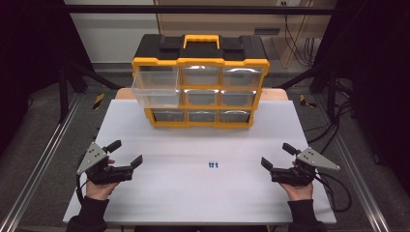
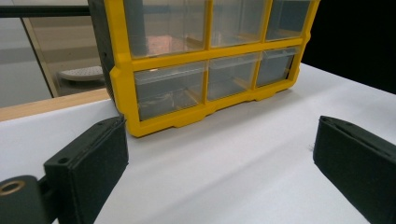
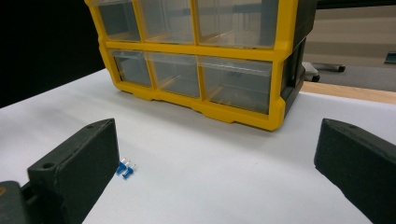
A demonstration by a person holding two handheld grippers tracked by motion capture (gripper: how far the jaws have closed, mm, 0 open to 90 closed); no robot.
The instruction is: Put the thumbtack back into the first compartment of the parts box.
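Here, on the white table (image 1: 159,193), both tools rest at the near edge, well apart. The left gripper (image 1: 127,153) stands with its jaws spread wide and nothing between them; the right gripper (image 1: 276,155) stands wide as well, also empty. Between the two — slightly nearer the right one — lie two small blue connectors (image 1: 213,165), side by side on the bare surface. Behind them stands the yellow drawer cabinet (image 1: 200,87), its top-left clear drawer (image 1: 155,87) pulled out.

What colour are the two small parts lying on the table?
Blue small parts, clearest in the right gripper view.
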